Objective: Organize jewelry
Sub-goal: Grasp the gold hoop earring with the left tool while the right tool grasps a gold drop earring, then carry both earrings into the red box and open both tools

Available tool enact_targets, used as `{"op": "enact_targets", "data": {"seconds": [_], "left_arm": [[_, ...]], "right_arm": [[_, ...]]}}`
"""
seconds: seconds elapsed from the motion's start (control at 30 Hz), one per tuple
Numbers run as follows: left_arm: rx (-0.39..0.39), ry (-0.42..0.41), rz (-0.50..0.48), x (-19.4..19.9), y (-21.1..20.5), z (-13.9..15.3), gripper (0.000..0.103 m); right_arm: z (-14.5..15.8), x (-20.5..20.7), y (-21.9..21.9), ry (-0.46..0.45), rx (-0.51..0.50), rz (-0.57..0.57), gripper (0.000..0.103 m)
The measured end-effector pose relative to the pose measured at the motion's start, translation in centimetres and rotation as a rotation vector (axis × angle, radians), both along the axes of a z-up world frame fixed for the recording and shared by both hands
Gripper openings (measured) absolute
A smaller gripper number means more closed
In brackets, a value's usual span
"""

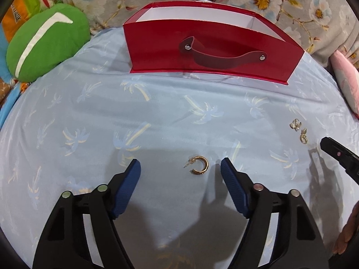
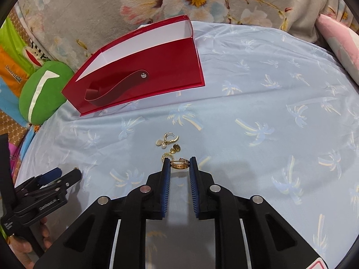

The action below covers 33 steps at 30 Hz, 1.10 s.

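Observation:
A gold hoop earring (image 1: 199,165) lies on the pale blue palm-print sheet between the tips of my left gripper (image 1: 180,167), which is open and empty just above the sheet. My right gripper (image 2: 179,164) is shut on a second gold hoop earring (image 2: 180,164), held between its blue pads low over the sheet. Two small gold and pearl earrings (image 2: 168,139) lie just beyond it; they also show in the left wrist view (image 1: 298,129). An open red box (image 1: 202,51) with a strap handle stands at the far side of the sheet; in the right wrist view the box (image 2: 143,76) is at the upper left.
A green cushion (image 1: 44,42) lies left of the red box. A grey floral blanket (image 2: 157,0) runs behind the box. A pink pillow (image 2: 341,40) sits at the far right. The left gripper shows at the lower left of the right wrist view (image 2: 51,179).

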State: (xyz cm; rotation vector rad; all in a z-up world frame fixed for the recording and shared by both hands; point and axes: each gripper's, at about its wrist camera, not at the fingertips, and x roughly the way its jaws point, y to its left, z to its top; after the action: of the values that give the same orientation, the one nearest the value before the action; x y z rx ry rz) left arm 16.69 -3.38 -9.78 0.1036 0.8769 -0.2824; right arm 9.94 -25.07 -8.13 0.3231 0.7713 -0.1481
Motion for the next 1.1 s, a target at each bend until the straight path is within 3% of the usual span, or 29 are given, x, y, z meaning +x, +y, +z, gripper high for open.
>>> {"op": "enact_targets", "data": {"seconds": [0.33,0.73,1.1], "left_arm": [[0.001,-0.034,-0.034,-0.5,-0.4,0.2,0.021],[-0.082,-0.008,-0.06,-1.3,0.5,0.9,0.02],[-0.129,-0.06,-0.067,-1.7,1.9,5.2,0.02]], "right_arm": [[-0.1,-1.0,0.5,-0.002,0.027,0.016,0.016],[0.8,-1.6,0.9,-0.024,0.037,0.032,0.016],[3.9,-1.9,1.6,-0.085,0.015,0.065,0.016]]}}
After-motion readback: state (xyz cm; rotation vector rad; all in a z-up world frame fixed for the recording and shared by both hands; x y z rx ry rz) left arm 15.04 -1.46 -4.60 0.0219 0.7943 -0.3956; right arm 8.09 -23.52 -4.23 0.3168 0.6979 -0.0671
